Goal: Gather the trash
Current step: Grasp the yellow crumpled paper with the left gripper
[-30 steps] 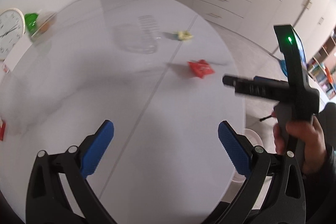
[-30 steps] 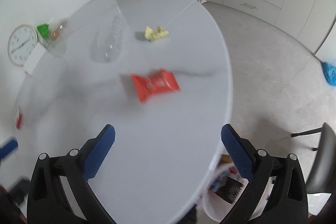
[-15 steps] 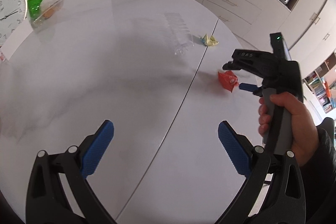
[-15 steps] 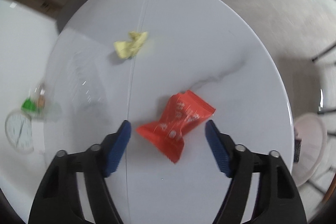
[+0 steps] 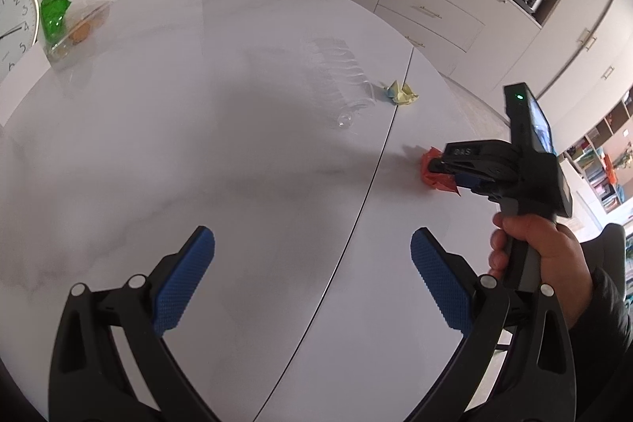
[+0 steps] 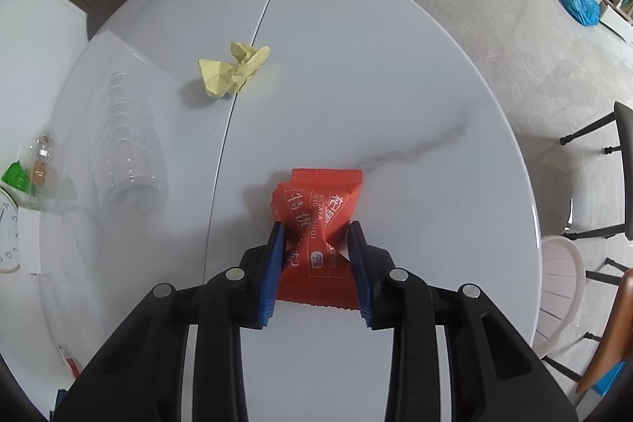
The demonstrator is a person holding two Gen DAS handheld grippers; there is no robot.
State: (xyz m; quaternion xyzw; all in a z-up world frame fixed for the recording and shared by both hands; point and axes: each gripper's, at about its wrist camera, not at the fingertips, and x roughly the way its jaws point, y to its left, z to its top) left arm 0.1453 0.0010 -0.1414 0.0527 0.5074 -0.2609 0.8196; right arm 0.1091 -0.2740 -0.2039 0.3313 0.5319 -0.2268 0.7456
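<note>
Presently right tongs (image 6: 316,256) closing, pads pinching red wrapper (image 6: 318,224) on counter (image 6: 395,86). Left tongs (image 5: 312,279) wide open, empty, near wrapper, above counter.

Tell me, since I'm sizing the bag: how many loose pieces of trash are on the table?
3: a red wrapper between the closing right gripper pads, yellow crumpled paper by the table's seam, and a clear plastic bottle lying further left. More may sit outside the views.
</note>
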